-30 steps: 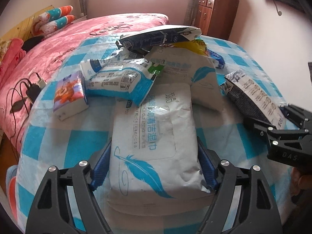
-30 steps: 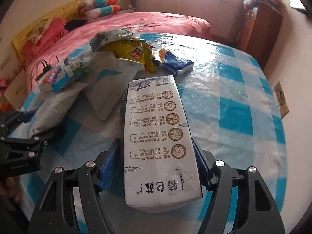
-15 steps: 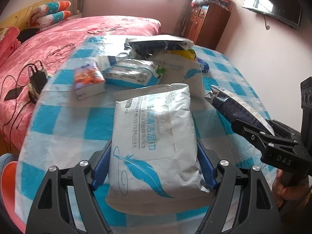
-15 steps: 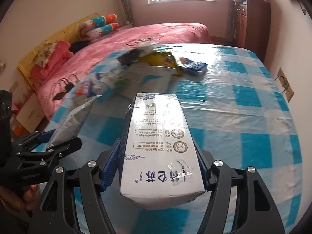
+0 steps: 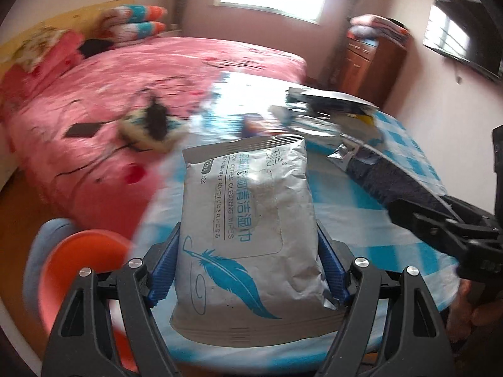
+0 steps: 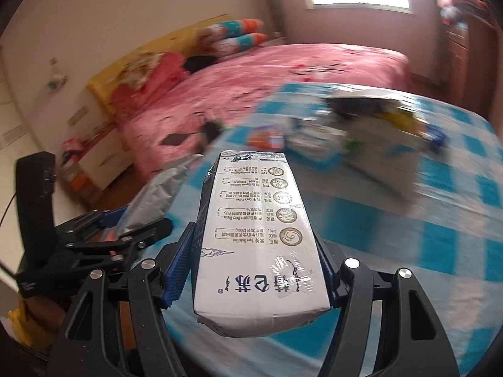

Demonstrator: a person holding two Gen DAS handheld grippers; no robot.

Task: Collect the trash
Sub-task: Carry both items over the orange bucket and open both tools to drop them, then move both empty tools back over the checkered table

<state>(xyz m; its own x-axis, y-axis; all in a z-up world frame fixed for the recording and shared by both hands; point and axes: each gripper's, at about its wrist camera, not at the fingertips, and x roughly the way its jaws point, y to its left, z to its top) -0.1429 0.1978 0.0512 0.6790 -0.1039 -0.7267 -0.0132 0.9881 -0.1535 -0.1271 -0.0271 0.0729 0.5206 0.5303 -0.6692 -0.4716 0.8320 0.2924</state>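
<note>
Left gripper (image 5: 248, 270) pinches a wipes pack (image 5: 250, 220) between its blue pads, held above the checked table (image 5: 408, 238) edge, while the right gripper (image 6: 251, 270), at three o'clock from it, clamps a milk carton (image 6: 257, 235) off the table, remaining litter (image 6: 355, 125) lying blurred at twelve o'clock.

We see the left gripper (image 5: 248, 278) clamped on a grey wet-wipes pack (image 5: 251, 229) at lower centre. At right, the right gripper (image 5: 418, 216) grips a dark milk carton (image 5: 386, 176) over the blue-checked table (image 5: 408, 251). Pink bed (image 5: 141, 94) upper left; background blurred.
</note>
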